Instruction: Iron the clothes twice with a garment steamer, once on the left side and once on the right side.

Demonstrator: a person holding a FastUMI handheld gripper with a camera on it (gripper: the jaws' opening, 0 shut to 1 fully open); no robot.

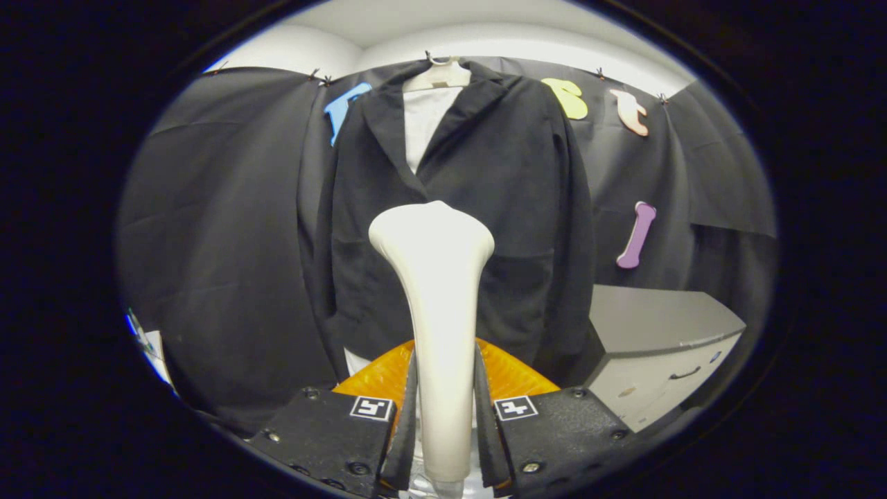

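Gripper view, gripper [443,416]: lower centre of the frame. Both fingers [405,423] are closed in on the steamer's handle, one pressing each side, with no gap showing between pad and handle. Each finger block carries a small square marker on its top face.

Gripper view, garment steamer [435,312]: a pale cream body held upright between the fingers, in the centre of the frame. Its slim handle rises from the grip and widens to a broad rounded head at mid-frame. The head overlaps the jacket's front; whether it touches the cloth I cannot tell.

Gripper view, jacket [499,180]: dark, on a white hanger [438,76] at upper centre, hung against the black cloth wall [229,229]. The lapels lie open over a white shirt panel [423,125]. It is directly beyond the steamer head and spreads to both sides of it.

Gripper view, orange part [516,374]: a ribbed orange surface just behind the fingers, either side of the handle, at lower centre. What it belongs to is unclear.

Gripper view, cabinet [658,346]: grey, with a drawer and a dark handle, at lower right, beside the jacket's hem.

Gripper view, ceiling [485,28]: white, along the top of the frame above the cloth wall.
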